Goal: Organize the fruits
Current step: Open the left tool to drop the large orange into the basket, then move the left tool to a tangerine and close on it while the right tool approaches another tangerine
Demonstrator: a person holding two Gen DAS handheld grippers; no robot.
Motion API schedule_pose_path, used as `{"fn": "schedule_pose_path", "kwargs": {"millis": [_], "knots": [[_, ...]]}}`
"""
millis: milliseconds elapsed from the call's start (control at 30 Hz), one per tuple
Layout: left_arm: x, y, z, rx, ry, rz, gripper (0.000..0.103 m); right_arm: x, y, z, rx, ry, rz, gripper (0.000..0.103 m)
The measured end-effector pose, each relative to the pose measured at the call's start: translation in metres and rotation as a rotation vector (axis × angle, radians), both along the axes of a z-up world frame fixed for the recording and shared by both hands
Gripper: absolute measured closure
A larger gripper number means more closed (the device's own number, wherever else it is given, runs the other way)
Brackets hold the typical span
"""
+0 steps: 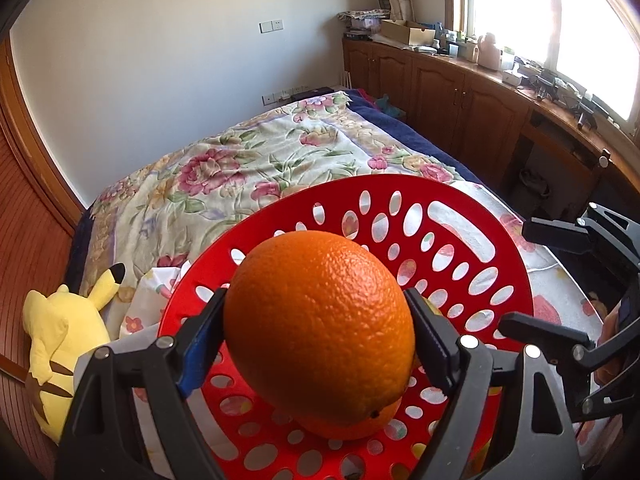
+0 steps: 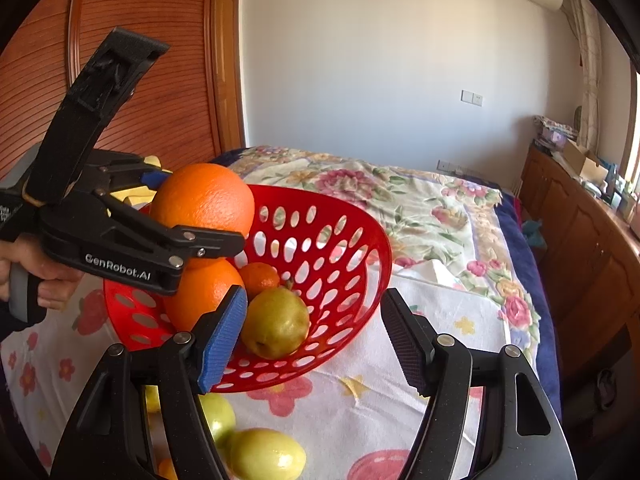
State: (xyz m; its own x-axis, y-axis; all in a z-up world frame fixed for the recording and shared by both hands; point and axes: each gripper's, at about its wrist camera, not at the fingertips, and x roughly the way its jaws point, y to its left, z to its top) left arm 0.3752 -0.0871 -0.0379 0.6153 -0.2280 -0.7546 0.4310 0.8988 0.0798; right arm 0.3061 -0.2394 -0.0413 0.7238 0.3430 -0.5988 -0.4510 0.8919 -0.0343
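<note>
Your left tongs (image 1: 318, 344) pinch an orange (image 1: 320, 328) over the red basket (image 2: 360, 280), which holds three fruits; your right tongs (image 2: 316, 340) are spread, and green fruits (image 2: 264, 456) wait on the bed.

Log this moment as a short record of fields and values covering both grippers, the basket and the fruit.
left gripper: shut on held orange, above the basket
right gripper: open, holding nothing
red basket: on the bed cloth, tilted
fruit in basket: second orange, small orange, pear
fruit outside basket: yellow-green fruits on the cloth, near the right gripper
</note>
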Motion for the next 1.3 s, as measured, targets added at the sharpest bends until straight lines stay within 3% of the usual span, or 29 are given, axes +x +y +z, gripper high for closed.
{"fn": "schedule_pose_path", "kwargs": {"millis": [200,500,900,1300], "knots": [[0.018,-0.011,-0.005,0.023,0.022,0.015,0.020,-0.002,-0.001,0.001,0.006,-0.005,0.000,0.031],[0.011,-0.008,0.001,0.008,-0.030,0.033,0.020,-0.009,-0.003,-0.001,-0.001,-0.003,-0.006,0.031],[-0.061,0.017,0.019,-0.138,-0.142,0.033,0.019,-0.037,0.001,0.002,0.018,-0.006,-0.027,0.031],[-0.124,0.042,0.017,-0.167,-0.192,0.057,0.018,-0.073,0.002,-0.004,0.025,0.015,-0.077,0.031]]}}
